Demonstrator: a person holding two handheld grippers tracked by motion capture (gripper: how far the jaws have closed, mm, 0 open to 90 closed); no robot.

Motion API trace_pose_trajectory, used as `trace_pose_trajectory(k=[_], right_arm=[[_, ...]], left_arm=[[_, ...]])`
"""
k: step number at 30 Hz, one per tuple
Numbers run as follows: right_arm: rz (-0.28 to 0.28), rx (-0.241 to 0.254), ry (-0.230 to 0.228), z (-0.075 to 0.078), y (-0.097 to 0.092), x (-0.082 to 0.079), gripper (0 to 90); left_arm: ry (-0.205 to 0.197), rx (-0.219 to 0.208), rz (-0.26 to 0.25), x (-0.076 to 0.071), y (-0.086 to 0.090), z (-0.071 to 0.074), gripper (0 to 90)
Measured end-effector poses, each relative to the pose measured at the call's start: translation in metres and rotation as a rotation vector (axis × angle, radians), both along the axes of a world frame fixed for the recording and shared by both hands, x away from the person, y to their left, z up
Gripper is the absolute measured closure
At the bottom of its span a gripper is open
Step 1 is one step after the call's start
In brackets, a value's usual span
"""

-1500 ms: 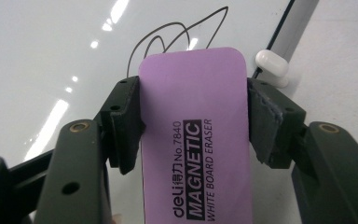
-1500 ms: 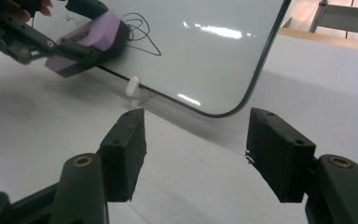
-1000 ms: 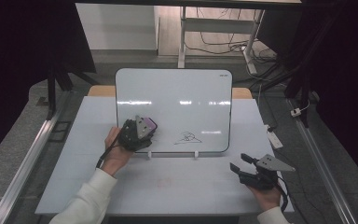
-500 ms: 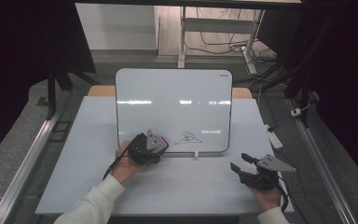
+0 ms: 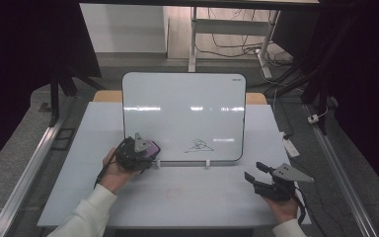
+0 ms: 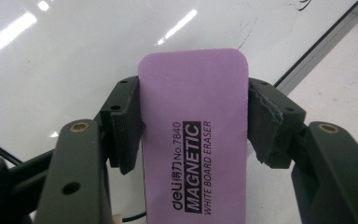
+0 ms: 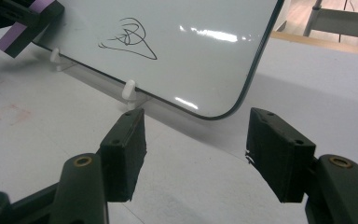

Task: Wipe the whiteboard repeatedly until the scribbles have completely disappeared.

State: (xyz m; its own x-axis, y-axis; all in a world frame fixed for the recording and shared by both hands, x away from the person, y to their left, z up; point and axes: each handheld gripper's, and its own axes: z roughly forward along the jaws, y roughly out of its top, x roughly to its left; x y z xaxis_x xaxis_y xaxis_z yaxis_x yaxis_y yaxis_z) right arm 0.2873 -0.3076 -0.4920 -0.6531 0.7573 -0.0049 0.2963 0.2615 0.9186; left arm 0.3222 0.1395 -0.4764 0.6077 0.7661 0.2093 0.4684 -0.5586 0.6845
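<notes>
Since a second ago we have slid the left tool (image 5: 145, 153) rightward along the whiteboard's (image 5: 183, 116) near edge, its jaws clamped on the purple eraser (image 6: 193, 135), nearer the scribble (image 5: 197, 145) right of it. Wiping looks next. Our right tool (image 5: 259, 178) waits half open and empty over the counter (image 5: 202, 197), near right.

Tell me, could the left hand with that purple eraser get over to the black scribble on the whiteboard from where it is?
Probably yes. The left gripper grips the purple eraser at the whiteboard face, and the scribble lies a little to its right with bare board between; the right gripper sits well clear.
</notes>
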Motion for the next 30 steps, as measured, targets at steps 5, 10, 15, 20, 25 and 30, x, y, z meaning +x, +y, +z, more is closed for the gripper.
trace_pose_trajectory(k=[5,10,15,20,25,30], right_arm=[[0.0,-0.001,-0.001,0.0,0.0,0.0,37.1],[-0.002,0.0,-0.006,0.001,-0.001,0.0,37.1],[-0.007,0.007,-0.01,0.001,-0.003,0.0,37.1],[-0.01,0.007,-0.014,0.002,-0.003,-0.001,37.1],[-0.018,0.011,-0.02,0.003,-0.005,-0.002,37.2],[-0.025,0.012,-0.022,0.003,-0.006,-0.002,37.3]], left_arm=[[0.003,0.031,-0.075,0.003,-0.032,-0.003,40.7],[-0.007,0.046,-0.135,0.01,-0.065,0.001,40.6],[0.0,0.013,-0.168,0.018,-0.085,0.004,40.6],[0.003,0.012,-0.205,0.021,-0.104,0.003,40.6],[0.0,0.016,-0.234,0.025,-0.12,0.005,40.6],[0.004,0.004,-0.265,0.031,-0.132,0.008,40.6]])
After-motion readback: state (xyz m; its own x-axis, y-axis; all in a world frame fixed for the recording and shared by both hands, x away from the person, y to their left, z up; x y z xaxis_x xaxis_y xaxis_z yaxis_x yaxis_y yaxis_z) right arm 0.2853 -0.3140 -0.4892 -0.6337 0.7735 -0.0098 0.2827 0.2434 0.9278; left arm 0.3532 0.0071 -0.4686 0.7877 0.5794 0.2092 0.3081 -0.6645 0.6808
